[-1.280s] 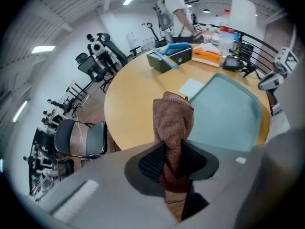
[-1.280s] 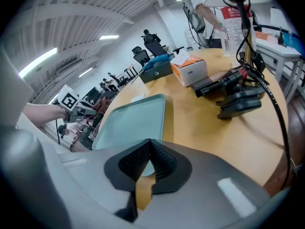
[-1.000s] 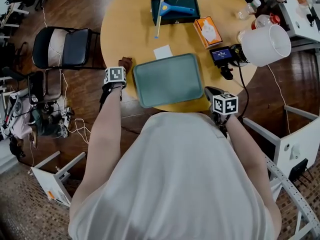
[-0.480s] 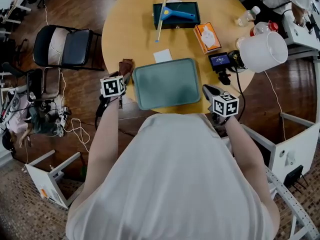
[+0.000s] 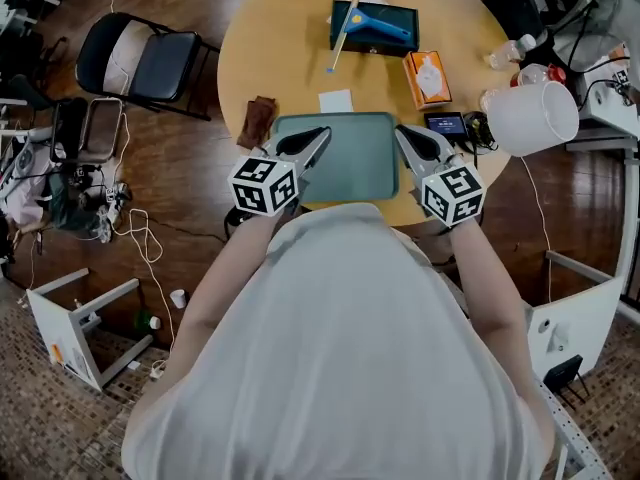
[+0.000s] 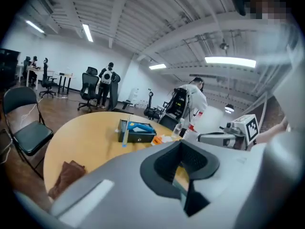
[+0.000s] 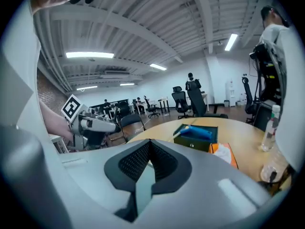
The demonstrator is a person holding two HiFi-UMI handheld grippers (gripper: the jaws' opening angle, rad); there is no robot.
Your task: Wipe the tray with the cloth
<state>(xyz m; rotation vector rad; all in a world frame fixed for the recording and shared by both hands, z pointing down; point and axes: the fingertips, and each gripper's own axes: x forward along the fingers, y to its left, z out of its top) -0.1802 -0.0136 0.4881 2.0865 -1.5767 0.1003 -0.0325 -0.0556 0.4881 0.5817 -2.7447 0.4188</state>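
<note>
A teal tray lies at the near edge of the round yellow table. The brown cloth lies crumpled on the table just left of the tray, held by nothing; it also shows low left in the left gripper view. My left gripper hovers over the tray's near left part. Its jaws are closing, a narrow gap still between the pads and nothing in it. My right gripper is over the tray's near right part, shut and empty.
Behind the tray lie a white card, a dark box with a blue brush and a wooden stick. An orange tissue pack, a small screen device and a white bucket stand right. A folding chair is left.
The left gripper has left the cloth at the tray's left and swung right over the tray. The right gripper moved forward onto the tray's near right. The cloth stayed on the table.
</note>
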